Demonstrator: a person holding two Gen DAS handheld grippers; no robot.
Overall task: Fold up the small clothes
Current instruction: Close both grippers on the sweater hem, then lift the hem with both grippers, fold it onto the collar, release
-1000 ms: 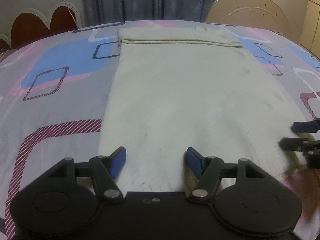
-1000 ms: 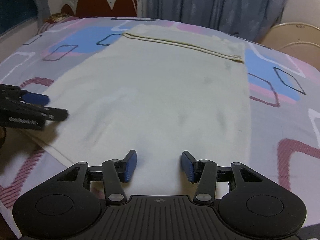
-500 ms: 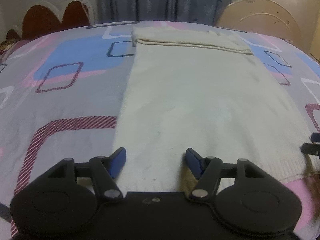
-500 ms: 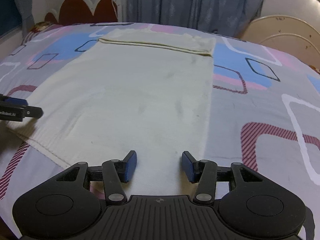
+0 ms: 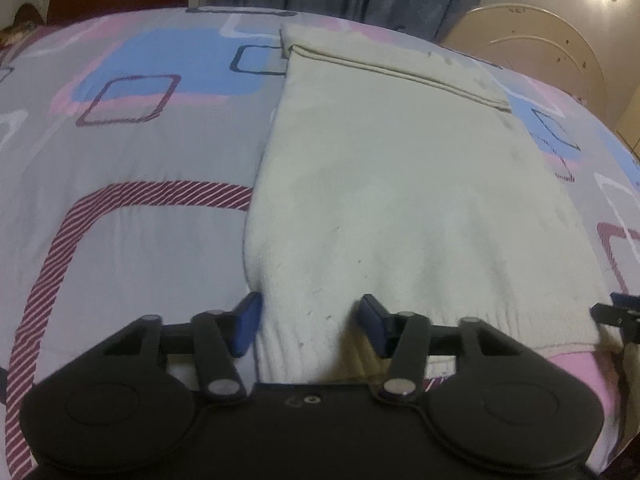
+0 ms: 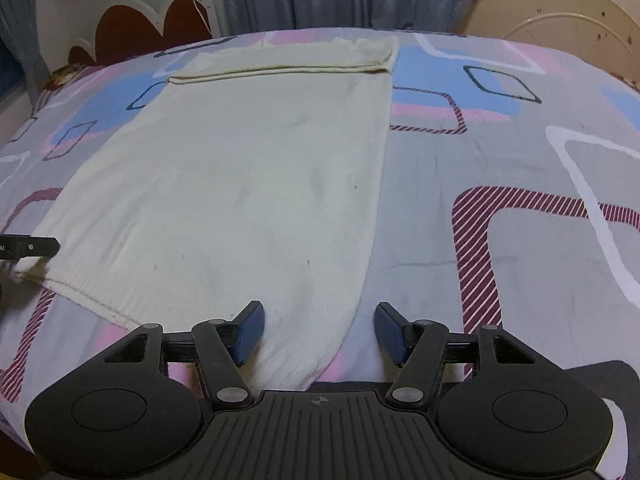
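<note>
1. Cream garment (image 5: 400,184) lies flat along the bed (image 5: 132,248), far end folded.
2. My left gripper (image 5: 310,322) is closing around its near-left corner.
3. My right gripper (image 6: 318,332) is opening astride its near-right corner.

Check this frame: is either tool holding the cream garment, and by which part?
Nothing held yet. The left tool, closing, straddles the cream garment's near-left hem corner; the right tool, opening, straddles its near-right corner.

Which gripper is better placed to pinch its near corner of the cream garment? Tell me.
Left gripper: its closing jaws straddle the cream garment hem corner. The right gripper is opening, fabric only beside one finger.
</note>
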